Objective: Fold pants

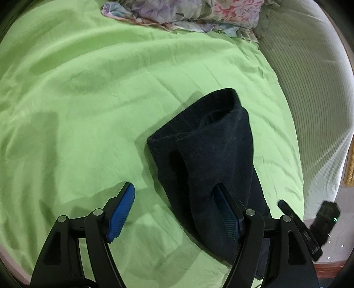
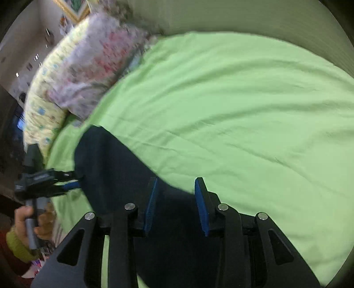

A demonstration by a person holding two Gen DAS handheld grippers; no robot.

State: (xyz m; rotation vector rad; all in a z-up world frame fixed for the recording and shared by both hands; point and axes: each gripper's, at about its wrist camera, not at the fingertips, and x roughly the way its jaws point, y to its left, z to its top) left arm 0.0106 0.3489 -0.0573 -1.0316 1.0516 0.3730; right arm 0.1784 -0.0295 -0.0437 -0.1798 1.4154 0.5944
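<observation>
Dark navy pants (image 1: 208, 155) lie folded in a narrow bundle on the green sheet (image 1: 88, 99), with a rolled end pointing away. My left gripper (image 1: 174, 197) is open, its right finger over the near part of the pants, its left finger over bare sheet. In the right wrist view the pants (image 2: 115, 168) fill the lower left. My right gripper (image 2: 176, 188) is open just above them and holds nothing. The left gripper also shows in the right wrist view (image 2: 73, 180), at the pants' left edge.
Floral pillows (image 1: 192, 15) lie at the far end of the bed, seen also in the right wrist view (image 2: 88, 71). A striped pale mattress side (image 1: 309, 88) drops off to the right. The green sheet (image 2: 243, 110) stretches wide beyond the pants.
</observation>
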